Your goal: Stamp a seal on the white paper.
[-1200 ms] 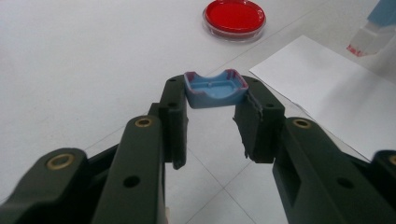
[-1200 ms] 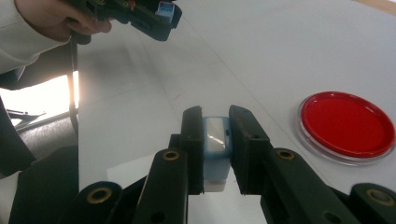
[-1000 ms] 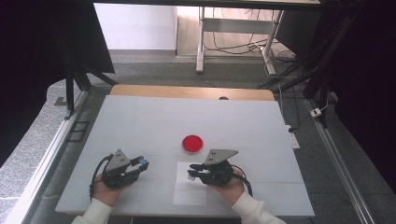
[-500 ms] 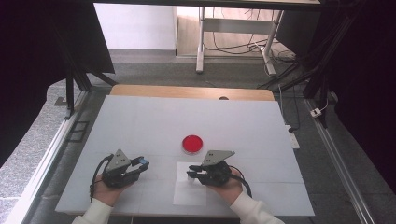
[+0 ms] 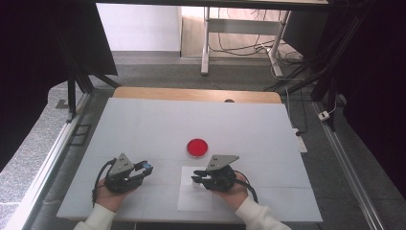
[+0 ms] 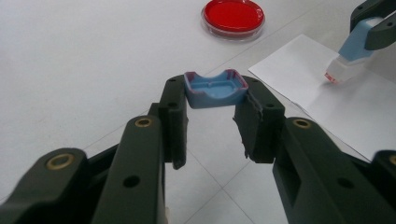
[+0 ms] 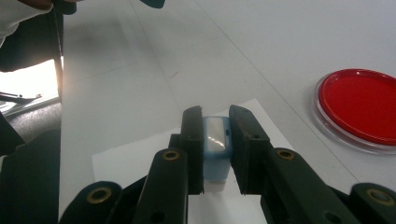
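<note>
The left hand-held gripper (image 5: 141, 168) rests low on the white table (image 5: 143, 129) near its front edge, its jaws closed on a small light-blue plastic cap (image 6: 215, 88) with reddish stains along its rim; in the left gripper view the cap sits pinched between the two black jaw tips, its hollow side turned up. The right hand-held gripper (image 5: 197, 179), just to the right of it, is clamped on a light-blue plastic stamp body (image 7: 215, 149); in the left gripper view its white, red-stained tip points down and touches the white sheet of paper (image 5: 194, 199) that lies flat on the table in front of the person. Beyond the paper, a little farther from the person and between the two grippers, stands a round clear dish with a red filling (image 5: 197, 148), apart from the paper and from both grippers. Both hands hold their grippers close to the table surface, near each other but not touching.
</note>
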`<state>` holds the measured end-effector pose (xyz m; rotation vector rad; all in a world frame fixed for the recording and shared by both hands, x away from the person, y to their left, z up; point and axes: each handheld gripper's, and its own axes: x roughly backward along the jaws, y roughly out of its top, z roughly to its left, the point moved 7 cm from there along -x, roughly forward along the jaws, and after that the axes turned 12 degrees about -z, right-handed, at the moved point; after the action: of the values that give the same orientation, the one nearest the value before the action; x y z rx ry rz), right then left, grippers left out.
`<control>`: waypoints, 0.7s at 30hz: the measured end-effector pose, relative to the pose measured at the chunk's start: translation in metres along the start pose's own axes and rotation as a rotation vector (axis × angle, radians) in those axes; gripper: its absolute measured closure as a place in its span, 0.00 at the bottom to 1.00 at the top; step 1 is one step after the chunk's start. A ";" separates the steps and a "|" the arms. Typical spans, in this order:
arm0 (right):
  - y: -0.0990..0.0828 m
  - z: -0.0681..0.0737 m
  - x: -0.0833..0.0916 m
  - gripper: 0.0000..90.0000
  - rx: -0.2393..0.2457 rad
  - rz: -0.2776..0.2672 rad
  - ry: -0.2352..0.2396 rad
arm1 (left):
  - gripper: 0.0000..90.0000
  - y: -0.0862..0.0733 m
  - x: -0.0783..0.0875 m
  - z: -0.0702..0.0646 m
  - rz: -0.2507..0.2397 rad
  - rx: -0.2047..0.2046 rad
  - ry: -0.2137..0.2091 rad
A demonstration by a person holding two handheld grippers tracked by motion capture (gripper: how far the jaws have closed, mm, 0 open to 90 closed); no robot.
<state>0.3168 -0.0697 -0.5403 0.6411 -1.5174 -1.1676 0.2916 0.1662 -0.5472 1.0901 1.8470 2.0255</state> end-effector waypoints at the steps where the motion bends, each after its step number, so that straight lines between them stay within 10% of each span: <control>1: 0.000 0.000 0.000 0.84 -0.001 0.000 0.001 | 0.71 0.000 0.000 0.000 0.000 0.000 -0.001; 21: -0.007 0.001 -0.004 0.84 0.008 0.027 0.000 | 0.71 -0.001 -0.001 0.000 0.001 0.004 -0.004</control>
<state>0.3162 -0.0683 -0.5486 0.6237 -1.5271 -1.1419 0.2917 0.1660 -0.5483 1.0958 1.8492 2.0195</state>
